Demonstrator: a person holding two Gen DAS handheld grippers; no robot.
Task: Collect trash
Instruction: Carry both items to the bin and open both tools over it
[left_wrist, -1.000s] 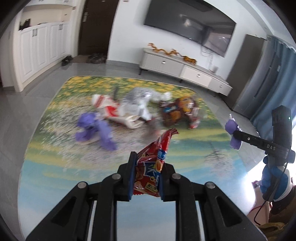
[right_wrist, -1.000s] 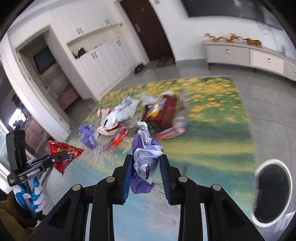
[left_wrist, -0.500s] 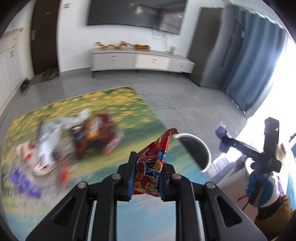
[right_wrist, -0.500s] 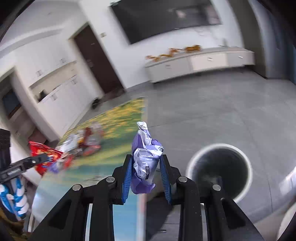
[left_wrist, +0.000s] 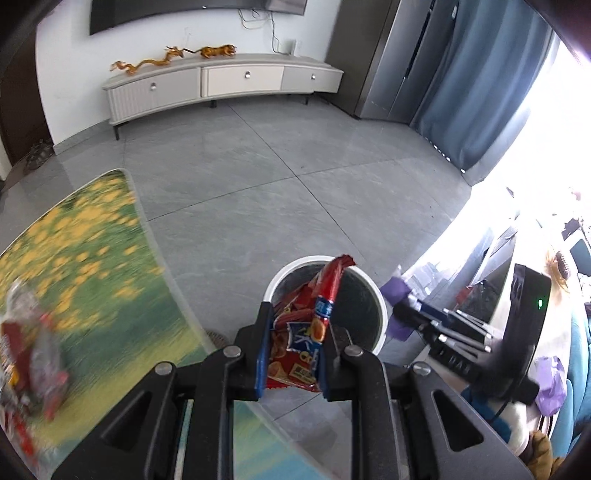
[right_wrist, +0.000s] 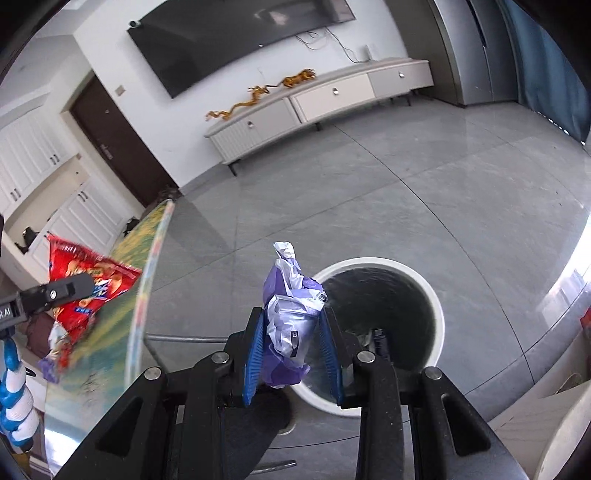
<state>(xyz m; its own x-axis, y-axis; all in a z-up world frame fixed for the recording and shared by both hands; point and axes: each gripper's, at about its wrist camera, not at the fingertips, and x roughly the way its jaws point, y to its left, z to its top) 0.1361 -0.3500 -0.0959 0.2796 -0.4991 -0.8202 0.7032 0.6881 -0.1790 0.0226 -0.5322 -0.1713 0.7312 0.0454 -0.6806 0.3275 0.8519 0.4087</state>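
My left gripper (left_wrist: 293, 349) is shut on a red snack bag (left_wrist: 301, 339) and holds it at the table edge, in front of a white round trash bin (left_wrist: 376, 291) on the floor. My right gripper (right_wrist: 293, 347) is shut on a crumpled purple and silver wrapper (right_wrist: 290, 328), held just left of the same bin (right_wrist: 437, 310). The right gripper with its purple wrapper (left_wrist: 397, 293) shows beside the bin in the left wrist view. The left gripper's red bag (right_wrist: 86, 282) shows at the left of the right wrist view.
A glass table with a flower-meadow print (left_wrist: 99, 258) lies to the left, with more blurred wrappers (left_wrist: 29, 343) on it. Grey tile floor (left_wrist: 258, 177) surrounds the bin. A TV cabinet (left_wrist: 221, 83) stands at the far wall. Blue curtains (left_wrist: 480, 92) hang at right.
Both grippers have swung right from over the trash pile on the table to the table's edge. The bin has come close in front of both. Both wrappers stay held.
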